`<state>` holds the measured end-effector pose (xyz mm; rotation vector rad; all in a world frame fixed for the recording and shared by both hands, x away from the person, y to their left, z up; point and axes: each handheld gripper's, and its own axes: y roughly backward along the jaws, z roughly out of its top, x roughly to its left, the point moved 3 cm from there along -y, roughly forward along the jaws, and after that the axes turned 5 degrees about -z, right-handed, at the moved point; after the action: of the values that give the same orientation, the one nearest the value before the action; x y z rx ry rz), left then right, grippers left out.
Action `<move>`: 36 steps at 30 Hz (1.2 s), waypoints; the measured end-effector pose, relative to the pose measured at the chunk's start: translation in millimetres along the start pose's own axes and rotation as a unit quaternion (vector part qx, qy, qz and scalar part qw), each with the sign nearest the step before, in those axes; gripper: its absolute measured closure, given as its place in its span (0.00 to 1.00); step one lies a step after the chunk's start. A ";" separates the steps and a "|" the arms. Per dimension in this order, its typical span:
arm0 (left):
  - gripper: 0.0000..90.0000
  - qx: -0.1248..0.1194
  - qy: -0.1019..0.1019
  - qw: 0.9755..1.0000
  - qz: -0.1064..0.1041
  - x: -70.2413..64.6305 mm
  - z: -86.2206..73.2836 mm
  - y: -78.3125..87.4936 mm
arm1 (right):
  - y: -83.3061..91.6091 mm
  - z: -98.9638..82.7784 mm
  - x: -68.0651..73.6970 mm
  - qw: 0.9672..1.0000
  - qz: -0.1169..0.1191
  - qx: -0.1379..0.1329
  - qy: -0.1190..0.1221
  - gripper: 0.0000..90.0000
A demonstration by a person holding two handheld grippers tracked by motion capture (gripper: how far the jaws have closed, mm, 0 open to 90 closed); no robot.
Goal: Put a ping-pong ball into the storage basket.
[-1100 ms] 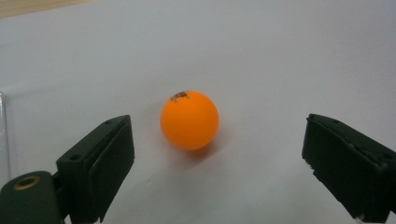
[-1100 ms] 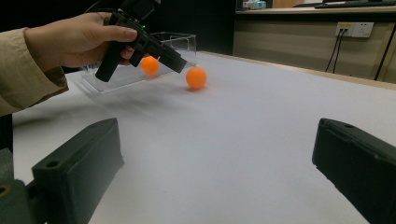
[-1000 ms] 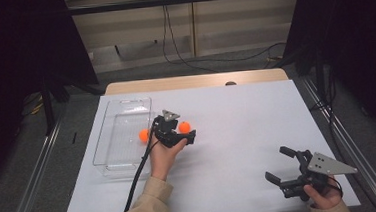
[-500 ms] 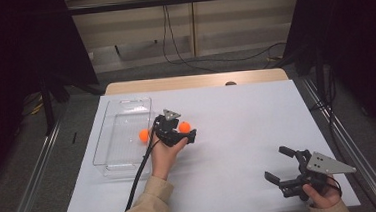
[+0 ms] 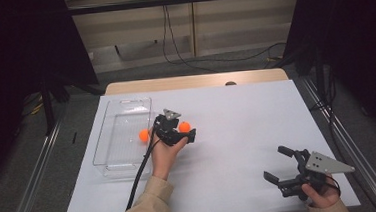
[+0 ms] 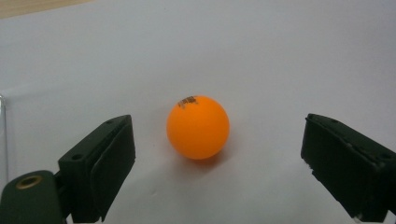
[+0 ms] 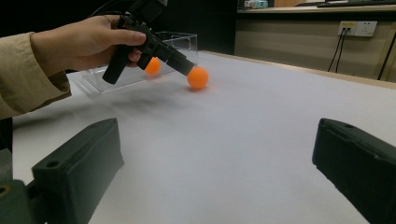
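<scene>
An orange ball (image 5: 184, 127) (image 6: 198, 127) lies on the white table sheet (image 5: 247, 122), just right of a clear plastic tray (image 5: 122, 160). My left gripper (image 5: 182, 131) (image 6: 219, 123) is lowered over this ball, open, with its jaws on either side and not touching it. A second orange ball (image 5: 144, 134) rests inside the tray. In the right gripper view the left gripper (image 7: 184, 65) points down at the first ball (image 7: 197, 77), with the second ball (image 7: 152, 66) behind it. My right gripper (image 5: 276, 165) (image 7: 218, 128) stands open and empty near the table's front right.
The tray (image 7: 182, 42) stands along the sheet's left side. A cable (image 5: 140, 174) trails from the left gripper toward the front edge. Metal rails (image 5: 35, 172) run along both sides of the table, and a wooden strip (image 5: 194, 81) borders the far edge.
</scene>
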<state>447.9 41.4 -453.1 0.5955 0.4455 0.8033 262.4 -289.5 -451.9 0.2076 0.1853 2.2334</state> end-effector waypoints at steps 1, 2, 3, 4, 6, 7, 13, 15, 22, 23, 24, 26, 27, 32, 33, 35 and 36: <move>0.11 0.002 -0.001 1.000 0.000 0.1 -0.2 0.0 | -0.4 0.1 0.3 1.000 0.001 0.000 0.000 0.02; 0.11 0.001 -0.003 1.000 0.001 0.1 -0.3 -0.1 | -0.9 0.2 0.6 1.000 0.001 0.000 0.000 0.01; 0.11 0.001 -0.003 1.000 0.001 0.1 -0.4 -0.3 | -1.6 0.2 0.7 1.000 0.002 0.000 0.001 0.02; 0.11 0.001 -0.002 1.000 0.000 -0.2 -0.5 -0.7 | -1.8 0.2 0.7 1.000 0.002 0.001 0.001 0.01; 0.11 0.000 -0.002 1.000 0.001 -0.3 -0.5 -0.9 | -2.4 0.3 1.1 1.000 0.003 0.000 0.001 0.02; 0.11 0.000 -0.002 1.000 0.001 -0.4 -0.5 -0.9 | -2.5 0.4 1.1 1.000 0.004 0.001 0.002 0.01; 0.11 0.000 0.001 1.000 -0.002 -0.5 -0.1 -0.4 | -1.5 0.3 1.1 1.000 0.003 0.000 0.003 0.02; 0.11 -0.002 0.002 1.000 -0.003 -0.4 0.1 -0.7 | -1.1 0.3 0.9 1.000 0.002 0.000 0.001 0.01; 0.11 -0.008 0.004 1.000 -0.002 0.5 1.1 -1.6 | 1.6 -0.2 -0.5 1.000 -0.001 -0.001 0.002 0.01; 0.11 -0.008 0.002 1.000 -0.002 0.5 1.3 -1.4 | 2.0 -0.2 -0.3 1.000 -0.001 -0.001 0.002 0.01; 0.11 -0.009 0.003 1.000 -0.003 0.3 1.3 -1.6 | 2.0 -0.1 -0.3 1.000 -0.002 -0.001 0.001 0.01; 0.11 -0.007 0.004 1.000 -0.003 0.8 0.9 -1.6 | 1.4 -0.3 -0.4 1.000 -0.003 0.001 0.001 0.01; 0.11 -0.006 0.003 1.000 -0.003 1.1 0.7 -1.7 | 1.2 -0.5 -0.3 1.000 -0.003 0.001 0.001 0.01; 0.10 0.000 0.002 1.000 -0.004 1.0 -0.5 -3.0 | 0.8 0.0 0.1 1.000 -0.002 -0.001 0.002 0.01; 0.10 0.000 0.001 1.000 -0.004 0.9 -0.5 -3.2 | 0.7 0.0 0.3 1.000 -0.002 -0.001 0.002 0.01; 0.10 0.001 0.002 1.000 -0.003 1.1 -0.5 -2.9 | 0.4 0.0 0.2 1.000 -0.001 0.000 0.002 0.01; 0.10 -0.003 0.006 1.000 -0.003 0.5 -0.3 -3.0 | 0.2 -0.1 0.1 1.000 -0.002 0.000 0.002 0.01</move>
<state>449.6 40.2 -455.4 0.5842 0.4549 0.8024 262.2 -289.5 -452.0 0.2024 0.1885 2.2308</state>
